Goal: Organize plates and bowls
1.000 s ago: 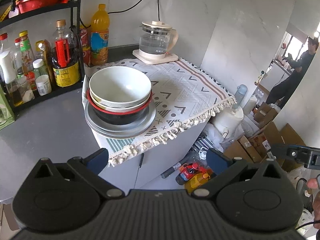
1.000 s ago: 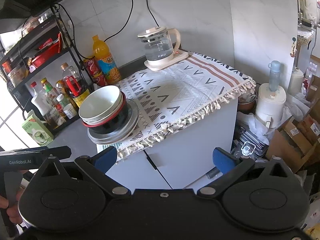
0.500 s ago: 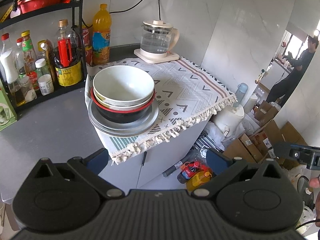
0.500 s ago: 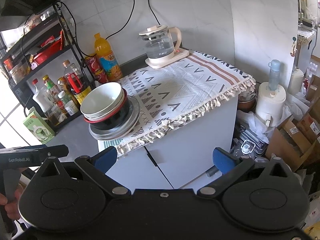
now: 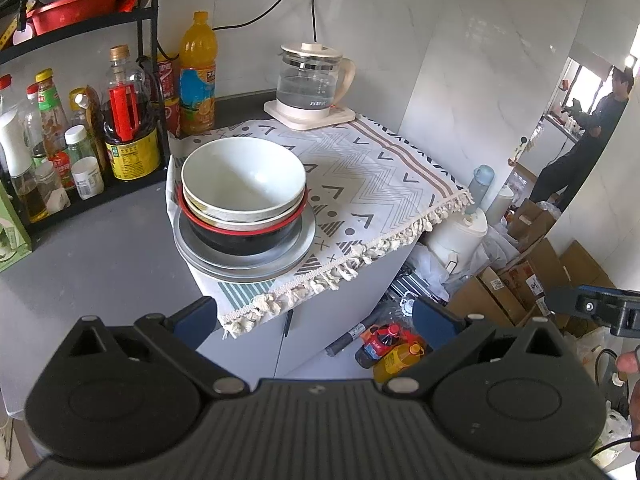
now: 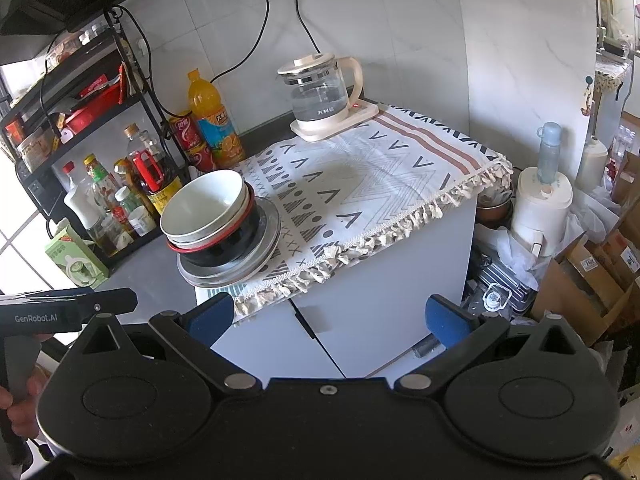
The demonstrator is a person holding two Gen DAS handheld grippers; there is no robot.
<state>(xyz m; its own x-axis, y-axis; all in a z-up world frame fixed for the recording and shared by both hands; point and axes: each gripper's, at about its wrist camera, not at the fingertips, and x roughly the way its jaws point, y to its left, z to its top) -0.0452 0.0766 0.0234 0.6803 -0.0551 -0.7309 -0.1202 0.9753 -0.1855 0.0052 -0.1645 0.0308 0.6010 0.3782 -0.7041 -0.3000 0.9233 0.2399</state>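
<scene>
A stack of dishes stands at the near left corner of the patterned cloth (image 5: 384,184): a white bowl (image 5: 244,176) on top, a black bowl with a red rim (image 5: 240,236) under it, grey plates (image 5: 296,252) at the bottom. In the right wrist view the same white bowl (image 6: 204,208) tops the grey plates (image 6: 264,248). My left gripper (image 5: 316,316) is open, held back from and below the stack. My right gripper (image 6: 328,316) is open too, in front of the white cabinet, with nothing between its fingers.
A glass kettle (image 5: 312,84) sits at the back of the cloth. A black rack of bottles (image 5: 80,128) and an orange drink bottle (image 5: 198,76) stand to the left. Boxes (image 5: 532,276) and bottles lie on the floor. A person (image 5: 588,136) stands far right.
Both grippers drew back a little and rose; the stack sits slightly farther away in both views. Nothing on the counter moved.
</scene>
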